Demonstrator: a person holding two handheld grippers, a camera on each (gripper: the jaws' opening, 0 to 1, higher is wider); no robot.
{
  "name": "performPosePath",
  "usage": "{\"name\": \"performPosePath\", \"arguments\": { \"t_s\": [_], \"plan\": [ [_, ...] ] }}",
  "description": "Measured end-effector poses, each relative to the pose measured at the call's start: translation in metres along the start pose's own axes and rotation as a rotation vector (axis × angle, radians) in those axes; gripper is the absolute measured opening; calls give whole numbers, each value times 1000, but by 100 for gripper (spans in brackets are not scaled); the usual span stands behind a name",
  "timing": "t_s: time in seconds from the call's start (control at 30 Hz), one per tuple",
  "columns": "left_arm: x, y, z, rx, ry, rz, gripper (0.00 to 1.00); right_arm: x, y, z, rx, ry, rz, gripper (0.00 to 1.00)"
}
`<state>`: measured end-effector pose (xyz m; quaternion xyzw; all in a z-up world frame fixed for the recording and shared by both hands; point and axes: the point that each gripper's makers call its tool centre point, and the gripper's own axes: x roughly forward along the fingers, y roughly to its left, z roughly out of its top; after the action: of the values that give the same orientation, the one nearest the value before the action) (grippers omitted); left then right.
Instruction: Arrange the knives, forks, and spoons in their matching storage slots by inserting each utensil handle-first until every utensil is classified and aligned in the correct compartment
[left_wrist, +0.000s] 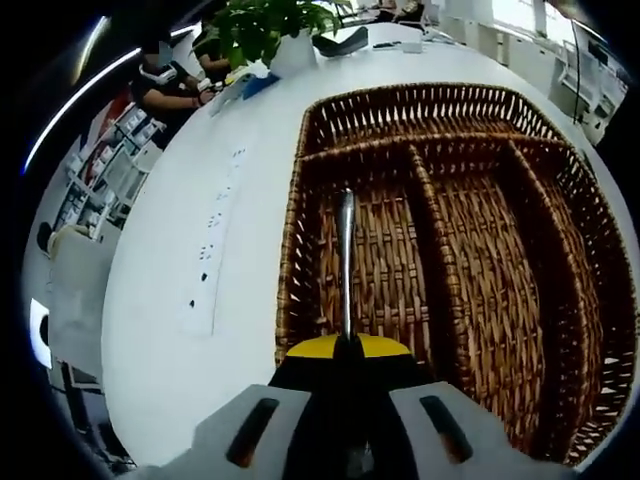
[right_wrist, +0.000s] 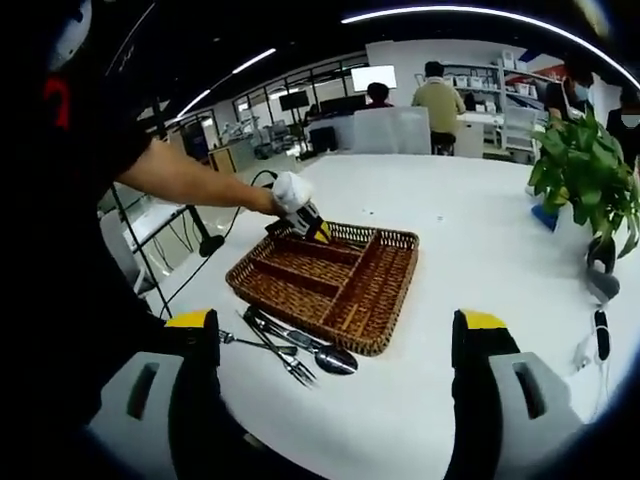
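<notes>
Left gripper view: left gripper (left_wrist: 347, 352) jaws clamped on slim metal utensil (left_wrist: 346, 262), over leftmost slot of brown wicker tray (left_wrist: 440, 110); insertion step, next lower and release; right gripper (right_wrist: 335, 345) jaws apart, empty; remaining metal cutlery (right_wrist: 290, 352) on white tabletop (right_wrist: 470, 250) beside tray.

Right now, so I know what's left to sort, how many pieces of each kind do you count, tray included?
Spoon: 1
Fork: 1
Utensil held in the left gripper, kind hidden: 1
Wicker tray: 1
Total: 4, though the overlapping handles beside the tray may hide another piece.
</notes>
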<state>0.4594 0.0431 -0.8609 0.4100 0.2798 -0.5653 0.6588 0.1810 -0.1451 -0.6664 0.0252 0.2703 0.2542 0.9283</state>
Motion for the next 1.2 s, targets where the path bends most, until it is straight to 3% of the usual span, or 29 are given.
{"name": "performPosePath", "arguments": {
  "t_s": [0.03, 0.13, 0.27, 0.3, 0.33, 0.4, 0.47, 0.6, 0.77, 0.87, 1.1, 1.2],
  "plan": [
    [-1, -6, 3, -20, -23, -30, 15, -1, 0, 2, 9, -10, 1, 100],
    [-12, -5, 10, 38, -50, 14, 24, -6, 1, 9, 5, -24, -3, 100],
    [-29, -1, 24, -40, -134, 30, 32, -6, 1, 11, -7, -29, -7, 100],
    [-35, -1, 28, -55, -160, 37, 40, -7, 1, 12, -10, -31, -10, 100],
    [-43, 8, 36, -89, -209, 96, 54, -6, 1, 13, -13, -34, -10, 100],
    [-58, 13, 49, -203, -300, 128, 68, -6, 1, 17, -22, -41, -8, 100],
    [-89, 20, 63, -280, -389, 209, 76, -4, 2, 22, -35, -49, -7, 100],
    [-122, 21, 62, -370, -447, 259, 86, 0, 3, 32, -58, -64, 1, 100],
    [-160, 10, 56, -399, -462, 303, 94, 9, -2, 39, -88, -65, -11, 100],
    [-182, 1, 53, -457, -483, 334, 97, 15, -4, 43, -114, -64, -9, 100],
    [-223, -25, 30, -564, -485, 416, 99, 22, -5, 46, -160, -51, 0, 100],
    [-235, -43, 17, -612, -473, 422, 99, 24, -7, 46, -175, -37, -2, 100]
  ]
}}
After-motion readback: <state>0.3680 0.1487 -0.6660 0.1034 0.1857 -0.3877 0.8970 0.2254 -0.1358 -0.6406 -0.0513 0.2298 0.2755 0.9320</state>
